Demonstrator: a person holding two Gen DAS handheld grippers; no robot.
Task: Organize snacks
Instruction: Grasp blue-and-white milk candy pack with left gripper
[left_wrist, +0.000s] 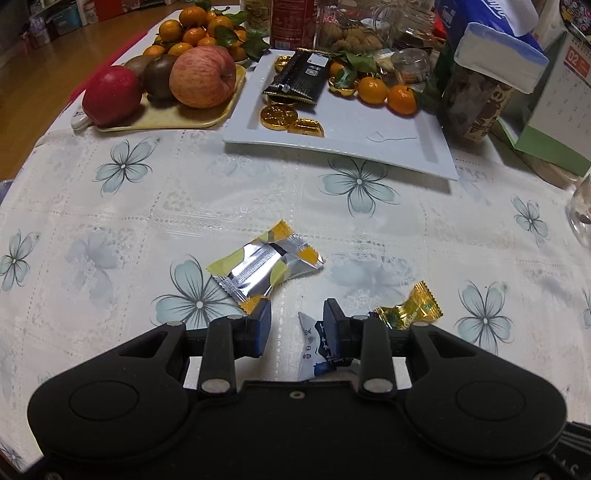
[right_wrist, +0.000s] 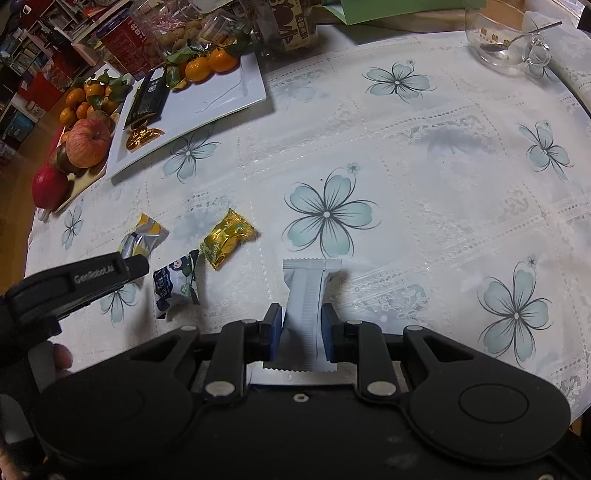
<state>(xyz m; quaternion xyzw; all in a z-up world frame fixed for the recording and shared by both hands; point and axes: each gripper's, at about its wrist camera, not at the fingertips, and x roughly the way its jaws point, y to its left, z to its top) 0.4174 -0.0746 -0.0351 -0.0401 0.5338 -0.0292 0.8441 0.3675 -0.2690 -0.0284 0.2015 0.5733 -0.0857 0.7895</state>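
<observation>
My right gripper (right_wrist: 301, 315) is shut on a white foil snack packet (right_wrist: 308, 291), held upright above the flowered tablecloth. My left gripper (left_wrist: 297, 325) hangs open low over the cloth. A blue-and-white candy packet (left_wrist: 316, 349) lies on the cloth below it, beside the right finger, with no pad pressing on it. In the right wrist view the left gripper (right_wrist: 142, 266) shows just left of that packet (right_wrist: 177, 284). A yellow-and-silver packet (left_wrist: 264, 267) and a gold candy (left_wrist: 406, 308) lie close by. Beyond them a white plate (left_wrist: 388, 122) holds a black packet (left_wrist: 299, 75), gold coins (left_wrist: 275, 116) and tangerines.
A yellow tray (left_wrist: 166, 123) with apples and kiwis sits left of the plate, tangerines behind it. Jars, boxes and a calendar (left_wrist: 569, 85) crowd the back right. A glass cup with a spoon (right_wrist: 506, 37) stands at the far right. The table edge runs along the left.
</observation>
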